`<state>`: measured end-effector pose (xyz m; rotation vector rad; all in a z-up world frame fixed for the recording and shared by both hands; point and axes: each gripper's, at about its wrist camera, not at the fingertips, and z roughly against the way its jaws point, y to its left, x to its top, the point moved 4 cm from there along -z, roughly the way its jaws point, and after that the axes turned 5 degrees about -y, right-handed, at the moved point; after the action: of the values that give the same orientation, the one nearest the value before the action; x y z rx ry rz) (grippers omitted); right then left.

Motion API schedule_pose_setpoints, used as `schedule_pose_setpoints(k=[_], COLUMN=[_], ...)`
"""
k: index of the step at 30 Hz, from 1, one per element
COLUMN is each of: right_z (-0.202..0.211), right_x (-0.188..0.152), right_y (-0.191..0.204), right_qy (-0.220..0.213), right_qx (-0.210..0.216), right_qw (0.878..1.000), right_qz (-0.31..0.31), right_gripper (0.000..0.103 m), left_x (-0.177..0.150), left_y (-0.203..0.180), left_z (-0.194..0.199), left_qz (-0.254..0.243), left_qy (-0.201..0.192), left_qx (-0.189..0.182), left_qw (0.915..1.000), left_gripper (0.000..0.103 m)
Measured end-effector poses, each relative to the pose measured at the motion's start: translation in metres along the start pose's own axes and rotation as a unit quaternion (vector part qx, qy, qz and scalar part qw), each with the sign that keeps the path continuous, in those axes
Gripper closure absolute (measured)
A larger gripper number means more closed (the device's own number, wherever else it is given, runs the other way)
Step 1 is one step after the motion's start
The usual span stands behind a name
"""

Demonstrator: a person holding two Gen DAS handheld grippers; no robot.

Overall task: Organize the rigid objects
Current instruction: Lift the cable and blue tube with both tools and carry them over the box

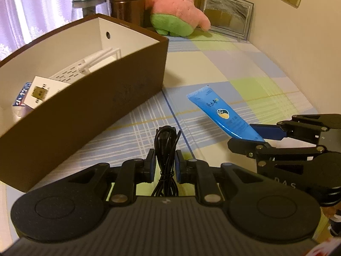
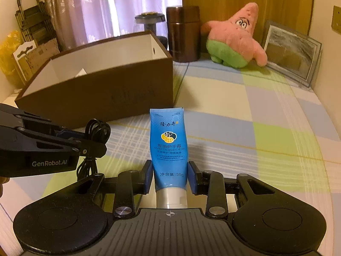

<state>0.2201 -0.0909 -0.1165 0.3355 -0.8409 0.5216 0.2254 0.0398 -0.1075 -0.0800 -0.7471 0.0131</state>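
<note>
The left gripper (image 1: 164, 166) is squeezed tight on a bundled black cable (image 1: 165, 143), which sticks up between its pads. The right gripper (image 2: 169, 177) is closed on a blue hand cream tube (image 2: 168, 145), held near its white cap, with the flat end pointing away from the camera.

In both views the brown box (image 1: 119, 104) sits up and to the left of the grippers, open at the top. Some small boxes and a white thing already lie inside it. The left gripper is nearer the box wall; the right one is farther off, low on the right in the left view.

Between the grippers and the box the checked bed cover (image 2: 245, 115) is bare. The box wall is tall, so I think each thing must go over its rim.
</note>
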Motion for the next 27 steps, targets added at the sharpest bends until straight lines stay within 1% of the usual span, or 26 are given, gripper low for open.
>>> schedule_pose_setpoints(k=[8, 13, 18, 27], right_z=[0.006, 0.007, 0.003, -0.016], right_x=[0.018, 0.033, 0.056, 0.11], right_y=[0.011, 0.021, 0.035, 0.063], right_qy=[-0.018, -0.031, -0.047, -0.073], right_qx=[0.013, 0.029, 0.05, 0.092], right_qw=[1.0, 0.999, 0.997, 0.992], right_qz=[0.008, 0.019, 0.032, 0.05], right_gripper=[0.072, 0.072, 0.072, 0.072], left_x=[0.01, 0.019, 0.034, 0.068], left_y=[0.011, 0.022, 0.039, 0.079], left_z=[0.019, 0.034, 0.049, 0.064], left_qz=[0.011, 0.021, 0.033, 0.053], left_qy=[-0.017, -0.037, -0.058, -0.085], left_qx=[0.009, 0.018, 0.033, 0.069], left_qw=[0.9998, 0.9989, 0.9973, 0.9926], left_gripper=[0.089, 0.089, 0.089, 0.089])
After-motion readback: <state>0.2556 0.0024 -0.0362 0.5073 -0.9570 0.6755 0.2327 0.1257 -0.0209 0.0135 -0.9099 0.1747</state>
